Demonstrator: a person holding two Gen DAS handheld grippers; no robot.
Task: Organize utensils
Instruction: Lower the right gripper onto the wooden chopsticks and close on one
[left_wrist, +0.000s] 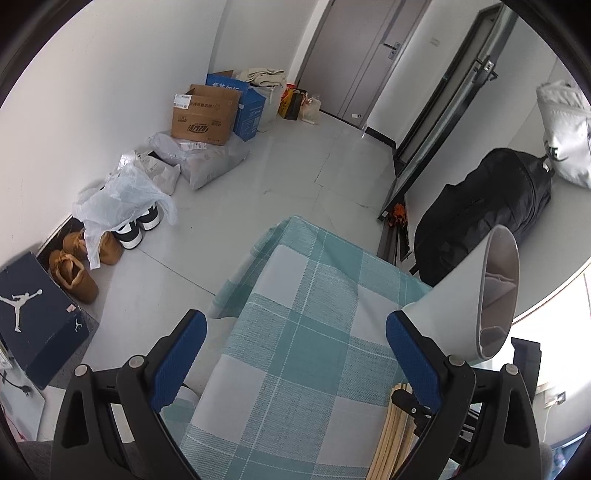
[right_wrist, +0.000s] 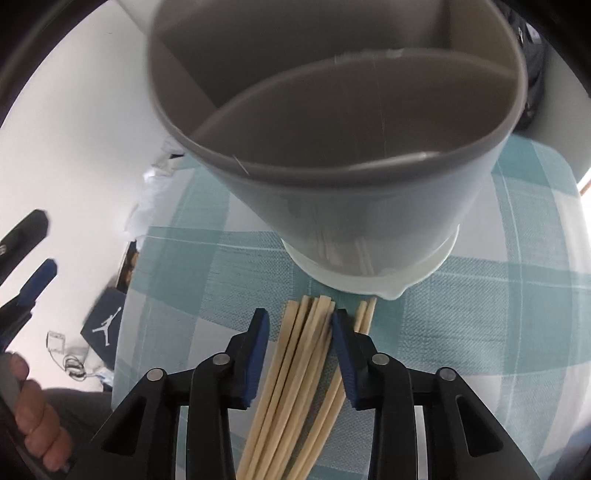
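Note:
Several pale wooden chopsticks (right_wrist: 295, 369) lie in a bundle on the checked cloth, pointing at a grey-white utensil holder (right_wrist: 369, 206) with inner dividers that stands just beyond their tips. My right gripper (right_wrist: 299, 319) straddles most of the bundle. Its right pad touches the sticks, a narrow gap shows at the left pad, and two sticks lie outside the right finger. My left gripper (left_wrist: 295, 321) hangs wide open over the cloth with nothing between its fingers. In its view the holder (left_wrist: 480, 295) is beside the right finger and the chopsticks (left_wrist: 391, 435) are at the lower right.
The table (left_wrist: 295, 369) wears a teal and white checked cloth; its far corner drops to a pale floor. On the floor are cardboard boxes (left_wrist: 203, 114), shoes (left_wrist: 77, 266), a dark shoebox (left_wrist: 33, 317) and a black bag (left_wrist: 487, 206). A person's hand (right_wrist: 29, 406) shows at the lower left.

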